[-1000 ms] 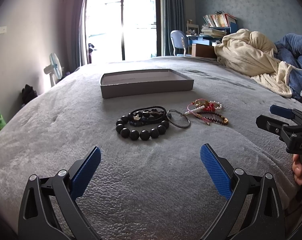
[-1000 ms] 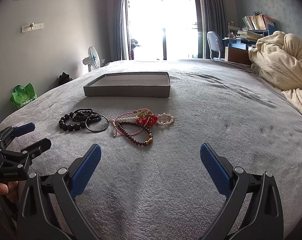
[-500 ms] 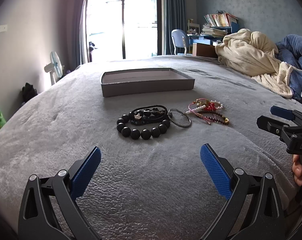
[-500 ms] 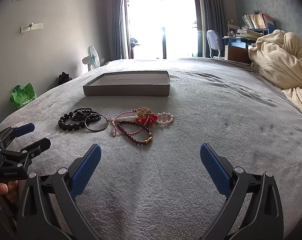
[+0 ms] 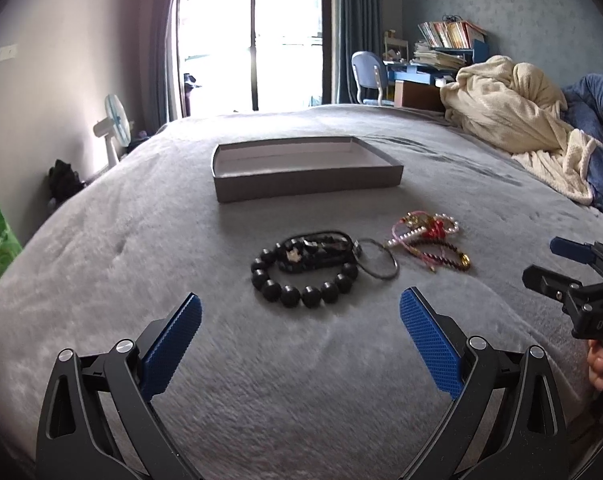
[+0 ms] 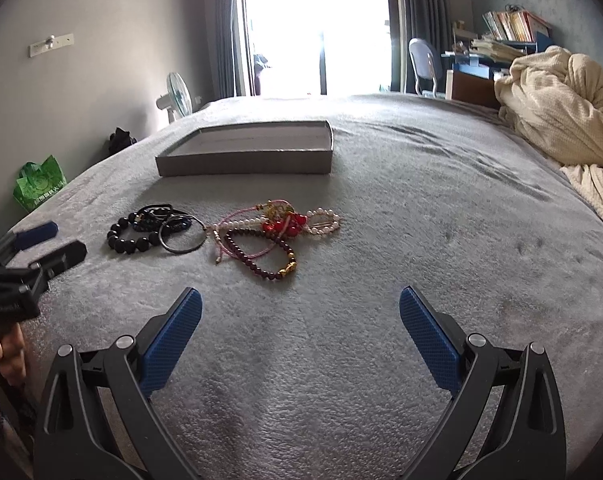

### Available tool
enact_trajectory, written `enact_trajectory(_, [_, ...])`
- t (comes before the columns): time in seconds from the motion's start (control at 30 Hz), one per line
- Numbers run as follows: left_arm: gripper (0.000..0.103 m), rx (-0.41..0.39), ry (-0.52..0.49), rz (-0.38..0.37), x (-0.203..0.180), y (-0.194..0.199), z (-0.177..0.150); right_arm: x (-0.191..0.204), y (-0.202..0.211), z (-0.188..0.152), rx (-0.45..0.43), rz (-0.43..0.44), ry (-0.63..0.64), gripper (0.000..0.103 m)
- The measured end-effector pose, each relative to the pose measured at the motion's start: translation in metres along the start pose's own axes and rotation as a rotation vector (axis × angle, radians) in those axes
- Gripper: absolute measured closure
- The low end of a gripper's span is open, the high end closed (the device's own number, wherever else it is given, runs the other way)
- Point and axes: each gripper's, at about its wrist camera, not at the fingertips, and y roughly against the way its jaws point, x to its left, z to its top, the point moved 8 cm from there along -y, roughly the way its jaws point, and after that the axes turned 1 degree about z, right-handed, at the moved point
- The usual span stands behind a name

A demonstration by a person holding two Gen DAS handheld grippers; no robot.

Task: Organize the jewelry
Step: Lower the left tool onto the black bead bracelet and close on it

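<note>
A shallow grey box (image 5: 301, 178) (image 6: 245, 162) lies open on the grey bedspread, with nothing visible inside. In front of it lies a black bead bracelet (image 5: 301, 294) (image 6: 131, 242) tangled with dark cords (image 5: 317, 250) and a thin dark ring (image 5: 379, 264) (image 6: 181, 236). To their right sits a heap of pearl, red and dark red bead strands (image 5: 429, 240) (image 6: 279, 228). My left gripper (image 5: 300, 314) is open, just short of the black bracelet. My right gripper (image 6: 300, 312) is open, short of the red heap. Each gripper shows at the other view's edge.
A cream blanket (image 5: 509, 120) (image 6: 561, 120) and blue bedding (image 5: 597, 128) are piled at the right. A fan (image 5: 111, 124), a green bag (image 6: 41, 184), a chair (image 5: 367, 78) and a cluttered desk (image 5: 441, 64) stand beyond the bed. A hand (image 6: 5, 352) holds the left gripper.
Both grippers have crept forward toward the jewelry, the right one more so. Both stay open and the jewelry has not moved.
</note>
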Motion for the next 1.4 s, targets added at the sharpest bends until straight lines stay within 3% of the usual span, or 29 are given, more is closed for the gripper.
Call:
enact_trajectory(0.3, [0.005, 0.023, -0.048, 0.027, 0.004, -0.01, 0.015, 0.005, -0.013, 0.008, 0.047, 0.038, 0.008, 0.005])
enact_trajectory(0.47, [0.007, 0.122, -0.005, -0.026, 0.011, -0.032, 0.018, 0.008, -0.023, 0.014, 0.071, 0.048, 0.011, 0.006])
enact_trajectory(0.53, [0.015, 0.151, -0.016, -0.043, 0.011, -0.04, 0.019, 0.008, -0.029, 0.016, 0.088, 0.054, 0.009, 0.01])
enact_trajectory(0.6, [0.033, 0.201, -0.014, -0.086, 0.009, -0.052, 0.017, 0.006, -0.034, 0.017, 0.106, 0.056, 0.001, 0.018])
enact_trajectory(0.67, [0.042, 0.238, 0.005, -0.111, 0.01, -0.062, 0.016, 0.004, -0.039, 0.017, 0.117, 0.061, -0.007, 0.025])
enact_trajectory(0.8, [0.047, 0.275, 0.019, -0.135, 0.014, -0.073, 0.014, 0.003, -0.044, 0.015, 0.129, 0.07, -0.02, 0.033])
enact_trajectory(1.07, [0.051, 0.337, 0.075, -0.161, 0.03, -0.084, -0.001, 0.002, -0.053, 0.01, 0.148, 0.078, -0.037, 0.033])
enact_trajectory(1.13, [0.058, 0.339, 0.071, -0.163, 0.029, -0.086, -0.001, 0.003, -0.055, 0.01, 0.153, 0.079, -0.036, 0.033])
enact_trajectory(1.2, [0.075, 0.333, 0.055, -0.153, 0.029, -0.088, -0.001, 0.005, -0.056, 0.01, 0.152, 0.082, -0.036, 0.033])
enact_trajectory(1.27, [0.085, 0.325, 0.054, -0.152, 0.03, -0.087, -0.001, 0.006, -0.056, 0.011, 0.153, 0.086, -0.035, 0.033])
enact_trajectory(1.4, [0.088, 0.289, 0.056, -0.16, 0.035, -0.078, 0.002, 0.006, -0.058, 0.01, 0.164, 0.095, -0.045, 0.034])
